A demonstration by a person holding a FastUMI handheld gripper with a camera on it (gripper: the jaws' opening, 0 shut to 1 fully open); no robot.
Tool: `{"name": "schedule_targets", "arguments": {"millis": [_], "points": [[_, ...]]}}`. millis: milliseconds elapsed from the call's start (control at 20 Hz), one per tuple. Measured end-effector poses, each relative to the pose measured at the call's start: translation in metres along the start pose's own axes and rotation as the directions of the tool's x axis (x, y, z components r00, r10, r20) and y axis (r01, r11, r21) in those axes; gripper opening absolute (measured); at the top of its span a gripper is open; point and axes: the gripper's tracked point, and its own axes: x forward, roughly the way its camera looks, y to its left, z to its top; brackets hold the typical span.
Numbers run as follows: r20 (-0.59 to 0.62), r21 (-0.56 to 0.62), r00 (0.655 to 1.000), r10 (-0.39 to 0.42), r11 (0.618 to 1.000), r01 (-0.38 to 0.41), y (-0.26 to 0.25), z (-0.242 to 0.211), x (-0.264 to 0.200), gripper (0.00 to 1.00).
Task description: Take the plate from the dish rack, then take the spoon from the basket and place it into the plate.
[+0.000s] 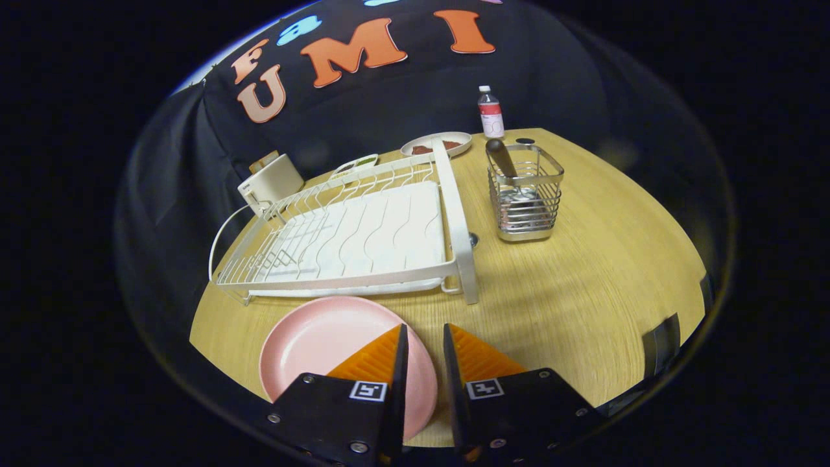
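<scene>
A wooden table (583, 272) is seen across the frame's centre. An empty white dish rack (363, 233) is set left of centre. The pink plate (324, 350) is laid flat at lower left, under the gripper (425, 334), whose fingers are held slightly apart, gripping nothing. The basket (525, 194), right of centre, holds the spoon (502, 159).

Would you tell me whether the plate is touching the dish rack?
Apart. The gripper view shows bare table between the plate and the rack.

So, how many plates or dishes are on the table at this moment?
3. The pink plate lies before the dish rack, its edge between the gripper fingers. A white dish sits beyond the rack, beside the bottle. A smaller dish sits behind the rack; more may be hidden.
</scene>
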Motion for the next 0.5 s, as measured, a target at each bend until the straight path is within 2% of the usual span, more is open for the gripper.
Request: {"name": "schedule_targets", "arguments": {"millis": [100, 250, 500], "points": [[0.065, -0.008, 0.997, -0.046, 0.999, 0.047, -0.014, 0.017, -0.007, 0.36], [0.208, -0.026, 0.976, -0.061, 0.997, 0.067, -0.018, 0.056, -0.023, 0.42], [0.432, -0.051, 0.886, -0.168, 0.976, 0.21, -0.039, 0.114, -0.032, 0.54]]}}
